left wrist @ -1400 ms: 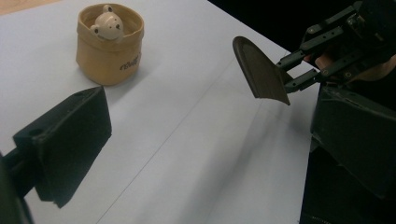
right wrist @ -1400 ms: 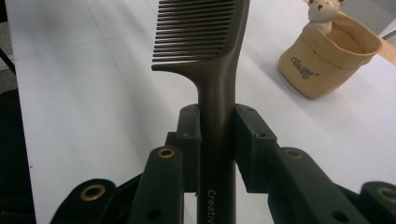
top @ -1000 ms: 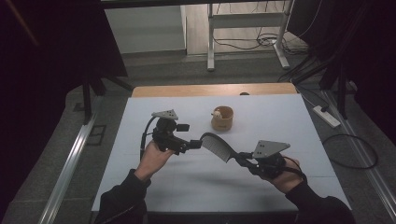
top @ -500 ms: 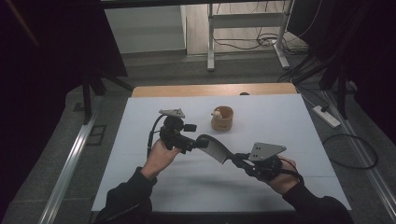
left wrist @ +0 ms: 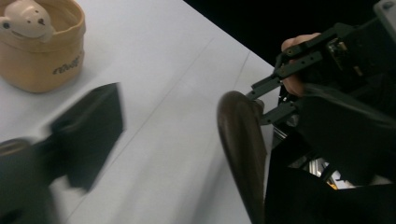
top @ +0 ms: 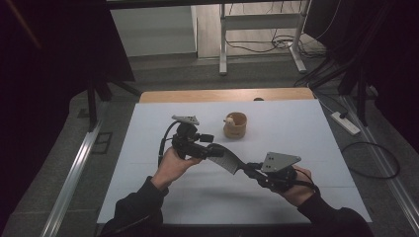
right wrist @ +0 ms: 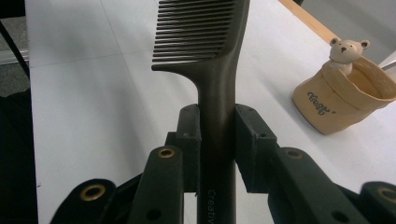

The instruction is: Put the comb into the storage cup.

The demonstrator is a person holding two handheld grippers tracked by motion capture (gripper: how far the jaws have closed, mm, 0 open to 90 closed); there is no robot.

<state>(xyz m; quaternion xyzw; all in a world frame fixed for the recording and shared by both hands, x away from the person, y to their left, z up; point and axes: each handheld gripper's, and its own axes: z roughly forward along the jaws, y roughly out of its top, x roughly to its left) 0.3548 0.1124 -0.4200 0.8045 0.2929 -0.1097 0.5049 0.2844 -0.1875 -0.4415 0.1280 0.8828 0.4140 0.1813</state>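
Note:
A dark wide-toothed comb (top: 227, 159) hangs above the white table (top: 296, 123). My right gripper (top: 249, 170) is shut on its handle, and the right gripper view shows the comb (right wrist: 210, 46) running up from between the jaws of the right gripper (right wrist: 217, 135). My left gripper (top: 213, 150) reaches the comb's toothed head from the left. In the left gripper view the comb (left wrist: 240, 149) stands edge-on between the jaws of the left gripper (left wrist: 187, 154). These have just been closing; a gap remains at the blurred left jaw.
A tan fabric cup (top: 234, 126) with a small bear figure (right wrist: 345, 51) in it stands behind the grippers, also seen as a cup (left wrist: 39, 46) in the left gripper view. A wooden strip (top: 222, 95) borders the table's far edge. A power strip (top: 344, 123) lies on the floor at right.
My left gripper has edged right toward the comb's head and its jaws have narrowed around it. The right gripper has kept its hold on the handle, shifting only slightly.

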